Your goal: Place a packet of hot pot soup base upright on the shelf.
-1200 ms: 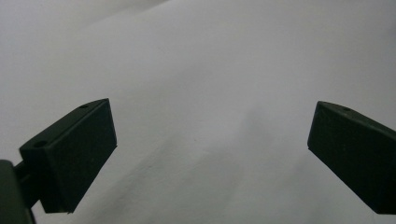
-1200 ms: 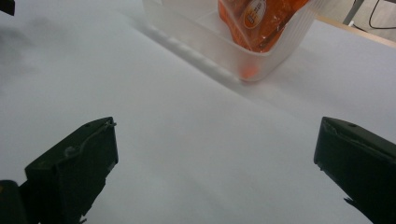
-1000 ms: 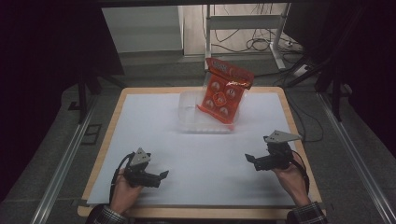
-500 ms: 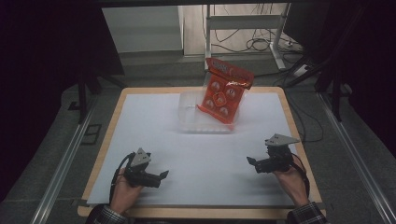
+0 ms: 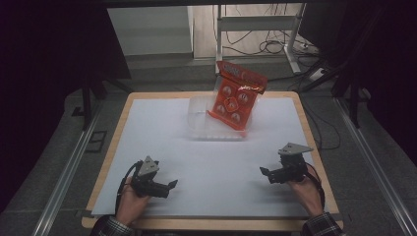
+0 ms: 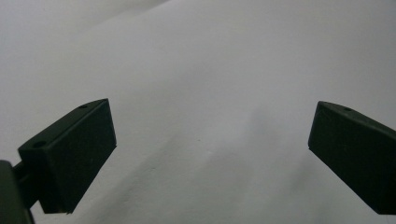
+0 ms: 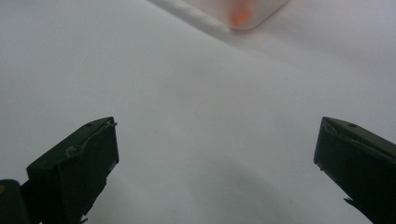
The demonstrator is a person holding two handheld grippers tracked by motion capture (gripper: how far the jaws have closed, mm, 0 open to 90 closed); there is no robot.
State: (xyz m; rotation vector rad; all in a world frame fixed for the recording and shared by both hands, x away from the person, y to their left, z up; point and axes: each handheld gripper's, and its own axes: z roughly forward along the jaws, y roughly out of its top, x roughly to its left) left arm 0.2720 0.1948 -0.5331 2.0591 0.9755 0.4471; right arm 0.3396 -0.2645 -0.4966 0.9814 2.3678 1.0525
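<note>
An orange snack bag with round pictures on it stands tilted in a clear plastic tray at the far middle of the white table top. My left gripper rests low at the near left, held by a hand, its jaws wide open over bare white surface. My right gripper sits at the near right, also open and holding nothing. In the right gripper view a corner of the clear tray with an orange blur shows at the top.
The table has a wooden rim. Dark floor and metal rails run along both sides. A metal stand and cables lie beyond the far edge.
My right gripper has drifted slightly toward the near edge and lower. The left gripper and the bag have stayed put.
</note>
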